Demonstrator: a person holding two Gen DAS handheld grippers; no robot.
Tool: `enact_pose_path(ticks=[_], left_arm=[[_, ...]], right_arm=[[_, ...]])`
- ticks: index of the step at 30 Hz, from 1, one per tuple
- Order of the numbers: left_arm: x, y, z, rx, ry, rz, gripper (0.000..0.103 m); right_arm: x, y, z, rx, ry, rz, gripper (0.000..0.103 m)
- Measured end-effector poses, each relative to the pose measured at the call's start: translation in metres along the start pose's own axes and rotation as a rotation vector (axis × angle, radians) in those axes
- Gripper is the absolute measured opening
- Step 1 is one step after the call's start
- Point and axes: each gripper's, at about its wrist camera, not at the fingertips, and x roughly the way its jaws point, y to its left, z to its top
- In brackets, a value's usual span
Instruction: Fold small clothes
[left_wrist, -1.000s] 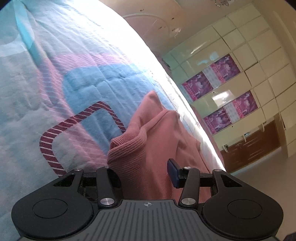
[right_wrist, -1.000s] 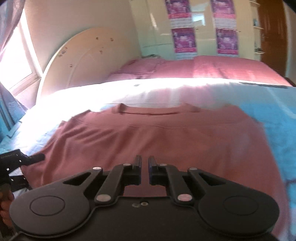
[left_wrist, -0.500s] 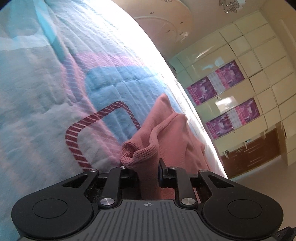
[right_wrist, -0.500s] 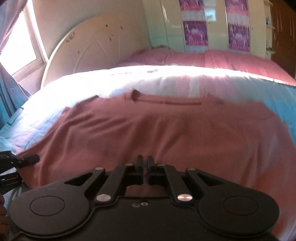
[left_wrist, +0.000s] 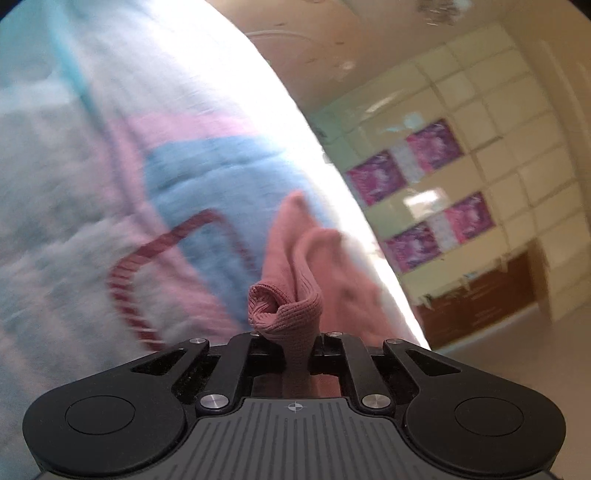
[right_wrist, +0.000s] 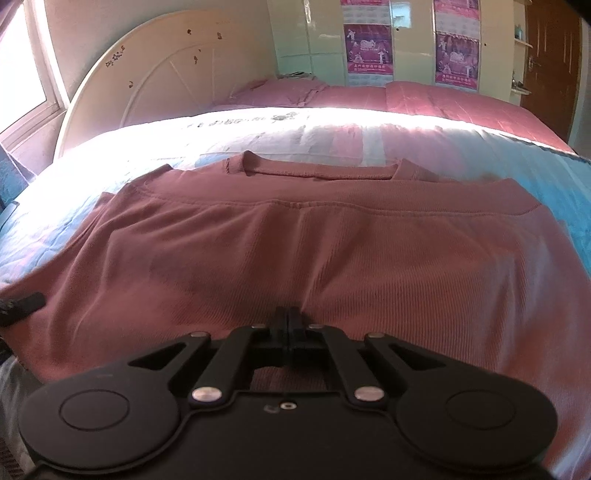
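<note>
A dusty-pink knit top (right_wrist: 332, 251) lies spread on the bed, its neckline toward the headboard. My right gripper (right_wrist: 289, 325) is shut on the near hem, with the cloth pinched between the fingers. In the left wrist view my left gripper (left_wrist: 297, 350) is shut on a bunched ribbed edge of the pink top (left_wrist: 291, 306), and the cloth is lifted above the quilt. The left gripper's finger (right_wrist: 22, 304) shows at the left edge of the right wrist view.
The bed is covered by a light blue, pink and white quilt (left_wrist: 110, 166). A pink blanket (right_wrist: 424, 99) lies beyond it. A white arched headboard (right_wrist: 155, 77) stands at the back left. Cabinets with purple posters (left_wrist: 424, 195) line the wall.
My left gripper went from open to shut on the top's ribbed edge and lifted it. My right gripper closed fully on the hem. A fold line now crosses the top.
</note>
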Motion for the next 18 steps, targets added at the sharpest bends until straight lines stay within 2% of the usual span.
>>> enact_pose_path(ticks=[6, 7, 9, 11, 14, 16, 18], left_arm=[[-0.003, -0.081, 0.005, 0.229, 0.015, -0.064, 0.008], [0.000, -0.095, 0.002, 0.263, 0.024, -0.078, 0.008], [0.005, -0.127, -0.006, 0.323, 0.046, -0.115, 0.008], [0.013, -0.163, -0.023, 0.398, 0.075, -0.140, 0.008], [0.028, -0.213, -0.058, 0.477, 0.131, -0.179, 0.008], [0.046, -0.246, -0.092, 0.530, 0.191, -0.194, 0.008], [0.070, -0.275, -0.136, 0.608, 0.270, -0.172, 0.008]], right_arm=[[-0.001, -0.010, 0.006, 0.072, 0.025, 0.037, 0.000], [-0.005, -0.016, 0.008, 0.112, 0.016, 0.055, 0.000], [-0.024, -0.039, 0.009, 0.221, -0.062, 0.086, 0.007], [-0.045, -0.071, 0.007, 0.329, -0.134, 0.115, 0.007], [-0.079, -0.128, 0.001, 0.422, -0.223, 0.093, 0.007], [-0.101, -0.170, -0.003, 0.459, -0.264, 0.070, 0.007], [-0.118, -0.209, -0.010, 0.502, -0.283, 0.050, 0.011]])
